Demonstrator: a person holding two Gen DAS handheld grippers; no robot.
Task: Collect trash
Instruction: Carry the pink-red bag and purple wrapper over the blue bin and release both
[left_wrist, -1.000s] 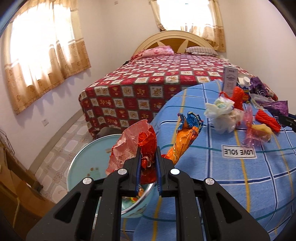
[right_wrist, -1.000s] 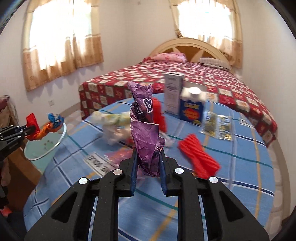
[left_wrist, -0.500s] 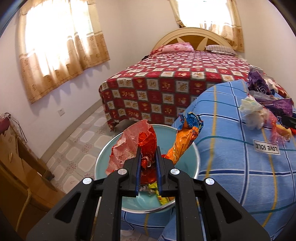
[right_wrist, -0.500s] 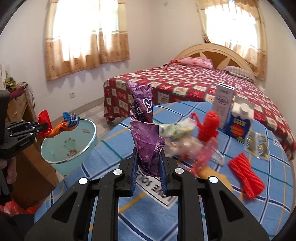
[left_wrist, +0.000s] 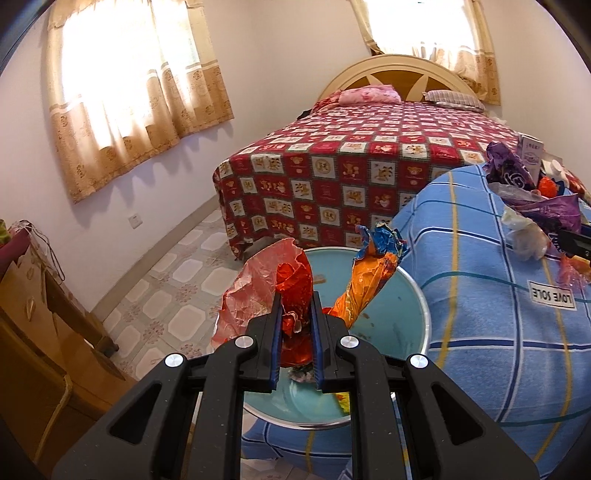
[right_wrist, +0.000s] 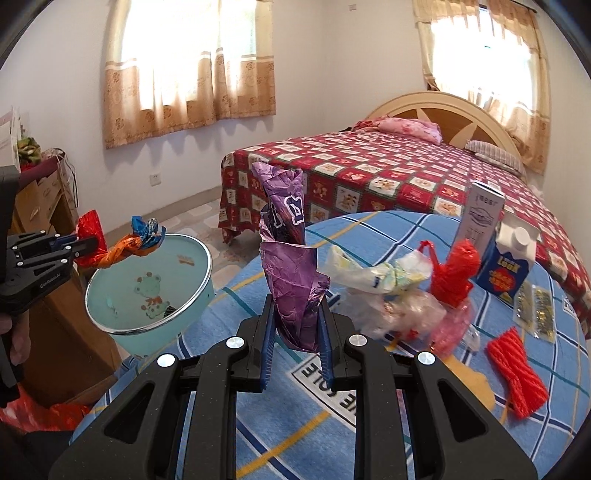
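Holding red-orange wrappers (left_wrist: 295, 295) clenched in my left jaws over the bin (left_wrist: 413, 295), I risk the long orange tail landing outside its rim, while my right jaws grip a purple wrapper (right_wrist: 295, 295).

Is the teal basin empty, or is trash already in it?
Not empty: the teal basin holds wrapper scraps at its bottom, seen below the left gripper.

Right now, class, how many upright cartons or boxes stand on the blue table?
2. A tall white box stands at the table's far right, and a blue-and-white carton with a round cap stands just right of it. Trash piled in front may hide others.
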